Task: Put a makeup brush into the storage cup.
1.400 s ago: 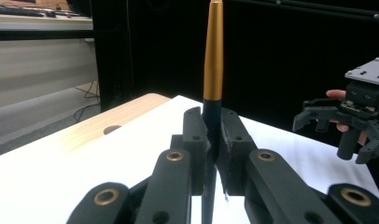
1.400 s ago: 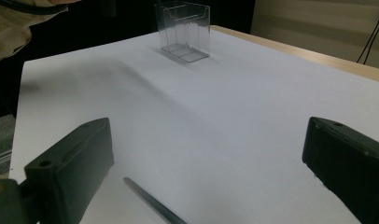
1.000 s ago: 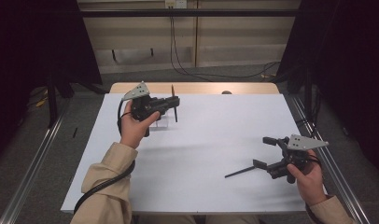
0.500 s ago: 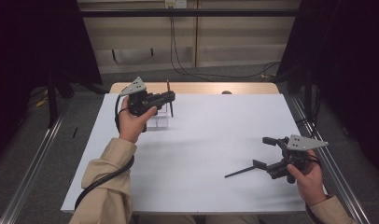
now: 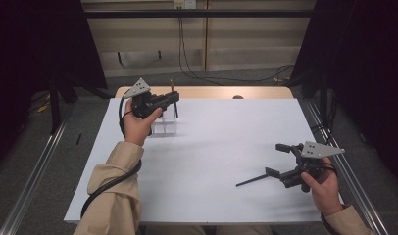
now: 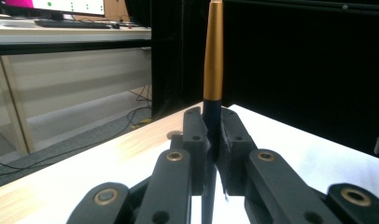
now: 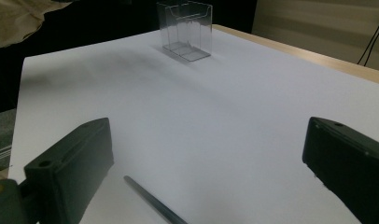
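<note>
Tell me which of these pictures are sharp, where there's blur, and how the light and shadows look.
High view: evenly lit, sharp, white table bright against dark curtains. Left gripper view: the left gripper and the gold-and-black pen it clamps are crisp, the background room softer. Right gripper view: the close jaws look soft and dim, a faint shadow lies across the table near the clear holder, and the pen on the table is slightly blurred.

A white-topped table (image 5: 226, 147) with a wooden far edge stands on grey floor (image 5: 45, 161). Black curtains (image 5: 35, 44) hang left and right. Cables (image 5: 197, 54) run along the beige far wall (image 5: 246, 39).
</note>
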Available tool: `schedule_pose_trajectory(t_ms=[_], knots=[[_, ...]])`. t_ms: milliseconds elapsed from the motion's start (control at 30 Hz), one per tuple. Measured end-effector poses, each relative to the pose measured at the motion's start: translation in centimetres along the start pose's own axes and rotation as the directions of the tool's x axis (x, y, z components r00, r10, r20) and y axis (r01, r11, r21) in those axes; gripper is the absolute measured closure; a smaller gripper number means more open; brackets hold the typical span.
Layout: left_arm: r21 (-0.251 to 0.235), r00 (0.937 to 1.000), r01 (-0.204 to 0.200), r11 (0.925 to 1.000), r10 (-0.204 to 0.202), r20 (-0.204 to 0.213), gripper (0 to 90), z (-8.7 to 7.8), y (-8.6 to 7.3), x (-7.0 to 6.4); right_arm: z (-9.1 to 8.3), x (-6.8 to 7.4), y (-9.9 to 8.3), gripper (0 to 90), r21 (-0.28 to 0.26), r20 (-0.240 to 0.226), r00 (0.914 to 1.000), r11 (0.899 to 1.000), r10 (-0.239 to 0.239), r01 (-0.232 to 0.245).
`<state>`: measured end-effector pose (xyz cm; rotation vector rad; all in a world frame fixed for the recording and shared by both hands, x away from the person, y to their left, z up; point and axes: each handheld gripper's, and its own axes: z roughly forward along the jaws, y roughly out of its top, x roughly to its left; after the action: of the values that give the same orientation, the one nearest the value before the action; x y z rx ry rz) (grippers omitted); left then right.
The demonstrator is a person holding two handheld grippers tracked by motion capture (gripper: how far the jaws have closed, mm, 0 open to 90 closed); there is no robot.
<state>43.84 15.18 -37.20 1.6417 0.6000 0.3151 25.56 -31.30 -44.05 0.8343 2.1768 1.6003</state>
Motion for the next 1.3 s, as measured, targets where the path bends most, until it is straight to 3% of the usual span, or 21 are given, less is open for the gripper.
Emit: schedule_pose_trajectory(t_ms=[767,967,1300], knots=[[-0.012,0.9969,0.001,0.9999,-0.002,-0.079,83.1,0.9,0.2,1.1,-0.1,0.0,0.2,1.0,-0.01,-0.006,0.9999,1.0,-0.009,0.009],[-0.007,0.9914,-0.009,0.9999,0.008,-0.13,83.1,0.9,0.0,1.6,-0.1,0.1,0.3,1.1,-0.015,-0.005,0.9999,1.0,-0.01,0.01],[0.003,0.9839,0.003,1.0,-0.002,-0.179,83.1,1.0,-1.0,2.2,-0.1,0.2,0.3,1.1,-0.015,-0.008,0.9999,1.0,-0.013,0.013]])
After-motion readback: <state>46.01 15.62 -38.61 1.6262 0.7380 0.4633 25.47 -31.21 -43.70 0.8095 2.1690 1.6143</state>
